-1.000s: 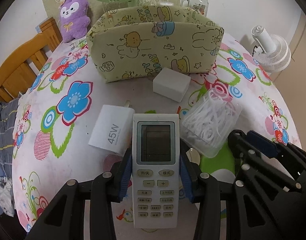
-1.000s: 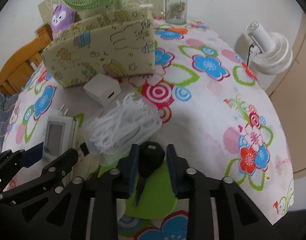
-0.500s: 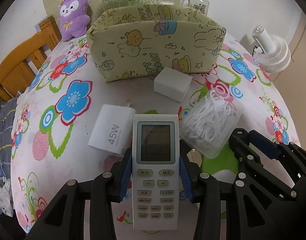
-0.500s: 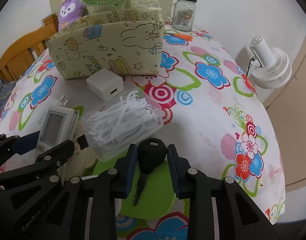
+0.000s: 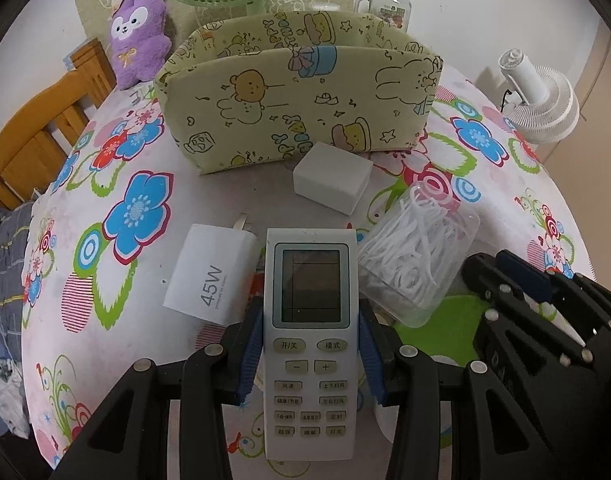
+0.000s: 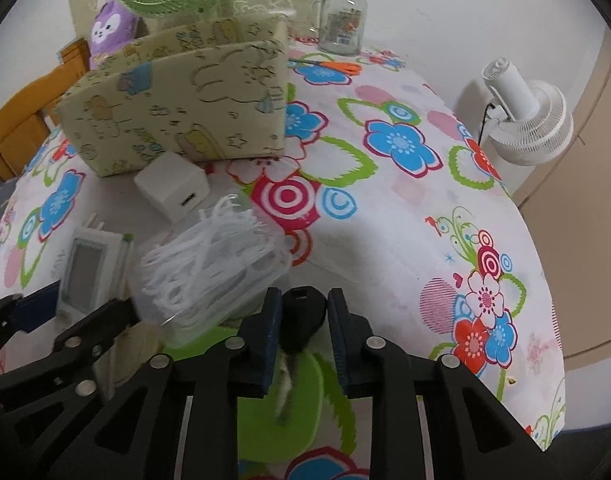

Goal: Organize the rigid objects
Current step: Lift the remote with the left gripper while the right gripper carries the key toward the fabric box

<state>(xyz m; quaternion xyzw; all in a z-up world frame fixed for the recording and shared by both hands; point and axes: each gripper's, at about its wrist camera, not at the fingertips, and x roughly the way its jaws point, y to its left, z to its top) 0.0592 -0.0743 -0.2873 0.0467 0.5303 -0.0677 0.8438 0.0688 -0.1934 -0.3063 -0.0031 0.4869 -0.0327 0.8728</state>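
Left wrist view shows the left gripper clenched on a white remote control, its blue pads pressing the two long sides about halfway down, so the screen and buttons face up and the far end pokes out toward the fabric storage box. That hold across the narrow width looks chosen to let the remote be carried lengthwise and dropped into the open-topped box at the far side of the table. In the right wrist view, the right gripper is clamped on the black plastic head of a key; the blade hangs blurred below, over a green patch of the cloth. Gripping the thick head rather than the thin blade gives the pads something solid to bite.

Other loose items wait between the grippers and the box: a white charger just left of the remote, a white cube adapter close to the box's near wall, and a clear tub of white floss picks to the right.

Readable writing: "45W" on the charger, and Chinese button labels on the remote, including 开/关 and 模式. The printed letters on the box's fabric are too distorted to read with confidence.
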